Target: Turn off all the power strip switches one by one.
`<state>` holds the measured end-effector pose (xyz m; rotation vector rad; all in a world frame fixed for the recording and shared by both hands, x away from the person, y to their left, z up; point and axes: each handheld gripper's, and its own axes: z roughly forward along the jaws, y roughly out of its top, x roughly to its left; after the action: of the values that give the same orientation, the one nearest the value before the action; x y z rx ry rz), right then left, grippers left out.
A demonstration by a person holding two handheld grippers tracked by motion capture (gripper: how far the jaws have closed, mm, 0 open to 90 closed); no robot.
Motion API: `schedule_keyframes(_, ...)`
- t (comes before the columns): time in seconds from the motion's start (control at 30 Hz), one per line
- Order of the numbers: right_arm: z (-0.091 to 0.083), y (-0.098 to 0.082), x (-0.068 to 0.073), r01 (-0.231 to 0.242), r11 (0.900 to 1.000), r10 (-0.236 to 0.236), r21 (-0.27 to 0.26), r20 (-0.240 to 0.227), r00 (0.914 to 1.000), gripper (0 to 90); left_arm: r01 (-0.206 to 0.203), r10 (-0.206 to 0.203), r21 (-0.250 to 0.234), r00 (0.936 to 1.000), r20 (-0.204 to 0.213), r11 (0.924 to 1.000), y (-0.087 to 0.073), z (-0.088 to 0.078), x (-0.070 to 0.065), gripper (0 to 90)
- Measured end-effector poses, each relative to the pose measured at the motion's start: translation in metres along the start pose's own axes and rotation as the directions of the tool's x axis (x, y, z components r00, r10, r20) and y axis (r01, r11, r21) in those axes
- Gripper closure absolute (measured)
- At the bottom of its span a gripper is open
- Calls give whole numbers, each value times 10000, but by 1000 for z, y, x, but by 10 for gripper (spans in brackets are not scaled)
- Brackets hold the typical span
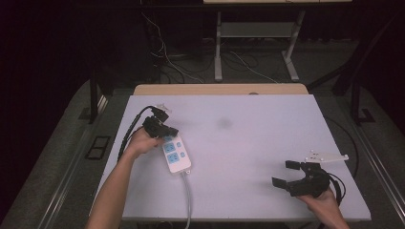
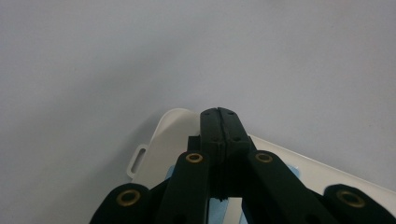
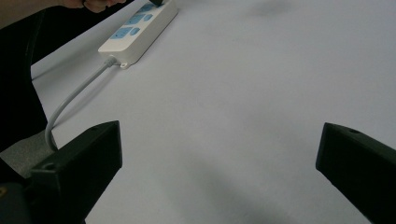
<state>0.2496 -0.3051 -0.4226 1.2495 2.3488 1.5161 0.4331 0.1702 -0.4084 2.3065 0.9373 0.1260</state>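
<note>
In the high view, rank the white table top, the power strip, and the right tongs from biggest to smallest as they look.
1. Table top, by far the largest.
2 and 3. Power strip and right tongs: they look about alike. The left tongs cover the strip's far end, and the right tongs sit nearer the camera, so I won't rank these two.

Your white power strip (image 1: 175, 155) w/ blue socket panels lies flat on the table's left side, far end under your left gripper (image 1: 161, 128), grey cord (image 1: 187, 200) running off the near edge.
</note>
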Motion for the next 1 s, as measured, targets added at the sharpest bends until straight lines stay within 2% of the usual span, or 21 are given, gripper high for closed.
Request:
schedule_keyframes(0.37, -1, 0, 1, 71, 10000, -72, -41, -13, 10000, 3, 101, -101, 28, 9998, 186, 9999, -2, -1, 1, 892)
schedule_keyframes(0.6, -2, 0, 1, 142, 9999, -143, -96, -115, 9998, 3, 593, -588, -108, 9972, 457, 9982, -5, -1, 5, 895)
schedule_keyframes(0.7, -2, 0, 1, 159, 9998, -161, -118, -163, 9997, 3, 651, -643, -137, 9965, 543, 9978, -5, 0, 6, 896)
schedule_keyframes(0.77, -3, 0, 1, 151, 9998, -154, -133, -175, 9997, 3, 599, -592, -155, 9972, 451, 9981, -5, 0, 6, 896)
schedule_keyframes(0.87, -3, 0, 1, 157, 9997, -161, -167, -187, 9997, 3, 901, -876, -388, 9942, 618, 9952, -9, 0, 8, 896)
schedule_keyframes(1.0, -3, 0, 1, 190, 9997, -193, -182, -170, 9997, 3, 959, -928, -535, 9940, 572, 9939, -11, 0, 7, 896)
